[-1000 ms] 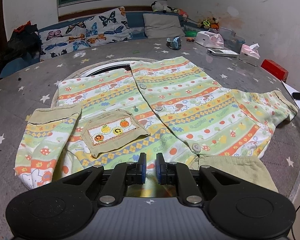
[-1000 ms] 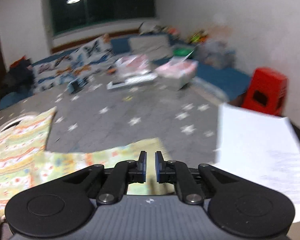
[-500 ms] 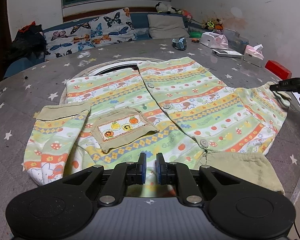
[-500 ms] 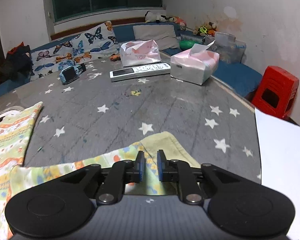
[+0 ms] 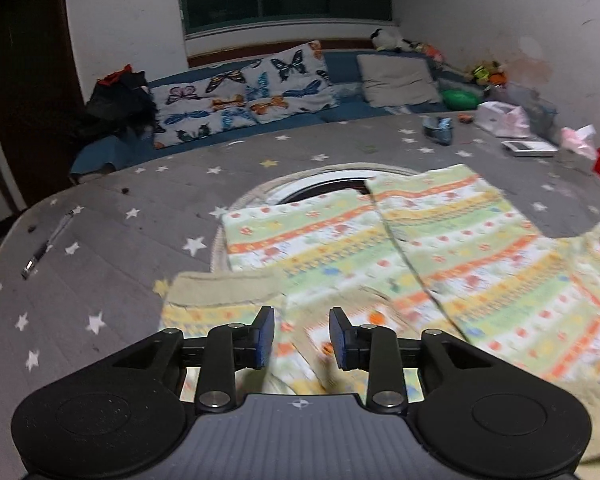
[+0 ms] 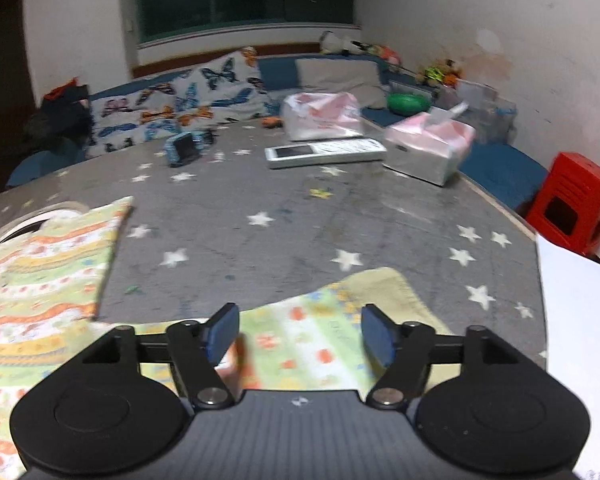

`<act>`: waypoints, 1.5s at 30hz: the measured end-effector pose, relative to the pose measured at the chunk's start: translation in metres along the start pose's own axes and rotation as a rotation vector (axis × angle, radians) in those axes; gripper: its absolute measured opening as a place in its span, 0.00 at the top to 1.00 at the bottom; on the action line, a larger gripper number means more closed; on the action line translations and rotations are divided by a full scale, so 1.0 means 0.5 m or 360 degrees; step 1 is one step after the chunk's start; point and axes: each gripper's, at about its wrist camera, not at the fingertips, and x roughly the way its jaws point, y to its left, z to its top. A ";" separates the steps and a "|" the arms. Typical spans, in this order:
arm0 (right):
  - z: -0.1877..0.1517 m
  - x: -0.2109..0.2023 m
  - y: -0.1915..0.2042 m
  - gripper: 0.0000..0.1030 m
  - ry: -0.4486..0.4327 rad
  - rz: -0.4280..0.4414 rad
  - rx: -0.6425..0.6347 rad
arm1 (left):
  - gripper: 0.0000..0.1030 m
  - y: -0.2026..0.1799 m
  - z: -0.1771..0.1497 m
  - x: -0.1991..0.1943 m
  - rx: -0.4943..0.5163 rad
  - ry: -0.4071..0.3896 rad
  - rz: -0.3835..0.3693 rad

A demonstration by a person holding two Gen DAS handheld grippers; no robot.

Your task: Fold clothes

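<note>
Lying flat, striped patterned shirt (image 5: 440,256), buttoned

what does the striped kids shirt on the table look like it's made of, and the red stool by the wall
The striped, printed children's shirt looks like soft matte woven cotton, since it drapes and creases; its tan cuff seems ribbed, perhaps corduroy. The red stool looks like moulded plastic: even colour, slight sheen, cut-out opening.
</note>
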 end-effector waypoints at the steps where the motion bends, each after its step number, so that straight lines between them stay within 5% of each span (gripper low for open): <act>1: -0.002 -0.005 0.011 0.28 -0.0006 0.0022 -0.0023 | 0.68 0.000 0.004 0.011 0.0007 0.0009 0.0016; 7: -0.009 -0.021 0.070 0.21 -0.0012 0.0176 -0.0076 | 0.69 -0.001 0.017 0.074 0.0050 0.0093 0.0090; 11: -0.015 -0.030 0.130 0.18 0.0000 0.0337 -0.0187 | 0.84 0.016 0.009 0.096 0.0015 0.0149 0.0101; 14: -0.019 -0.033 0.176 0.16 0.0003 0.0415 -0.0282 | 0.96 0.031 0.008 0.089 -0.0027 0.0125 0.0080; 25: -0.040 -0.016 0.295 0.09 0.0036 0.0589 -0.0481 | 0.99 0.161 0.005 -0.055 -0.0411 -0.0163 0.0125; 32: -0.057 -0.011 0.316 0.03 0.0040 0.0596 -0.0562 | 0.99 0.238 -0.076 -0.163 -0.0605 -0.0264 0.0247; 45: -0.074 -0.007 0.314 0.00 0.0030 0.0579 -0.0565 | 0.99 0.303 -0.240 -0.207 -0.0846 -0.0052 0.0434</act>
